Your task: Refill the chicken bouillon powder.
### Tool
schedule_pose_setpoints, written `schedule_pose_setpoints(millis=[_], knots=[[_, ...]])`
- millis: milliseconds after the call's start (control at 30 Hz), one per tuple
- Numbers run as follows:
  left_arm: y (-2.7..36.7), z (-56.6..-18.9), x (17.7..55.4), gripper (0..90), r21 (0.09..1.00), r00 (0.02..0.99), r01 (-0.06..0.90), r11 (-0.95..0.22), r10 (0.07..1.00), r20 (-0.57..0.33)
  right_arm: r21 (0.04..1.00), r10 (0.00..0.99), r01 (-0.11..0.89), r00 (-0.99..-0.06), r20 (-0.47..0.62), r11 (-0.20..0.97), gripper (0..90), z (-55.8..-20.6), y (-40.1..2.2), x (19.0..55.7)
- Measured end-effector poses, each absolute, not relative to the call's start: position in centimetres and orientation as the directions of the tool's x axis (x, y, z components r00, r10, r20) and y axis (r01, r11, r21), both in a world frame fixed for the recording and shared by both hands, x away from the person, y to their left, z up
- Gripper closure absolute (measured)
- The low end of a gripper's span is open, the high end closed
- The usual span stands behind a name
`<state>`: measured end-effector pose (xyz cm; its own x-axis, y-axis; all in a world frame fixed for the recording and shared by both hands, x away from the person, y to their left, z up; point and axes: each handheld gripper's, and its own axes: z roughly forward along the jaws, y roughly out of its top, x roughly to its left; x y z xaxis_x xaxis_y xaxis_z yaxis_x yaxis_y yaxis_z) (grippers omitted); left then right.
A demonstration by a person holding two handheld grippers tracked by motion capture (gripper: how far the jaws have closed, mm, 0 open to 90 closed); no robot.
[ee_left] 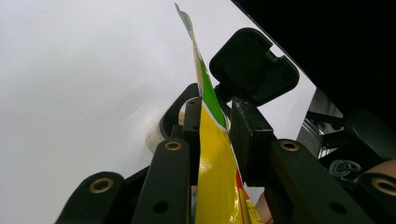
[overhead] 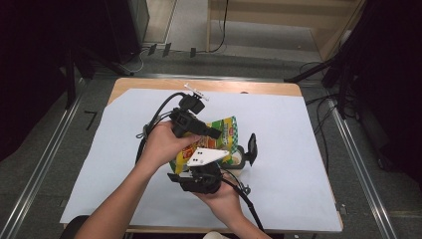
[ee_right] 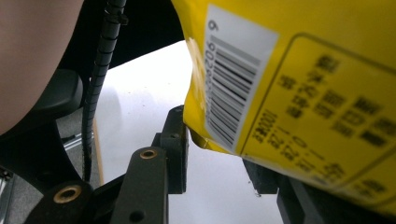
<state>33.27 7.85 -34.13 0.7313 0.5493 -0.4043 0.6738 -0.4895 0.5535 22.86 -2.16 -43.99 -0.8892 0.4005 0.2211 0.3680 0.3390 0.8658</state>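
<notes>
Two grippers meet over the middle of the white sheet that covers the table, both working on a yellow and green snack bag held up off the surface. From the left gripper view, the left gripper has its two black jaws pressed onto the bag, which stands edge-on between the pads with its green top rising beyond them. Beside it, the right gripper sits nearer and to the right, below the bag. In the right gripper view the bag's yellow back, with barcode and printed text, hangs over the jaws; its lower corner lies against the left pad, but whether the pads truly pinch it I cannot tell.
</notes>
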Motion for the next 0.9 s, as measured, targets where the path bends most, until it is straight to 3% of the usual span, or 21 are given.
schedule_pose_setpoints(millis=[900], knots=[[6.6,-33.8,34.3,76.7,0.541,0.737,0.669,-0.509,0.548,-0.395,0.865,0.428,0.394,-0.87,0.244,0.309,66.0,-43.8,-2.8,23.7]])
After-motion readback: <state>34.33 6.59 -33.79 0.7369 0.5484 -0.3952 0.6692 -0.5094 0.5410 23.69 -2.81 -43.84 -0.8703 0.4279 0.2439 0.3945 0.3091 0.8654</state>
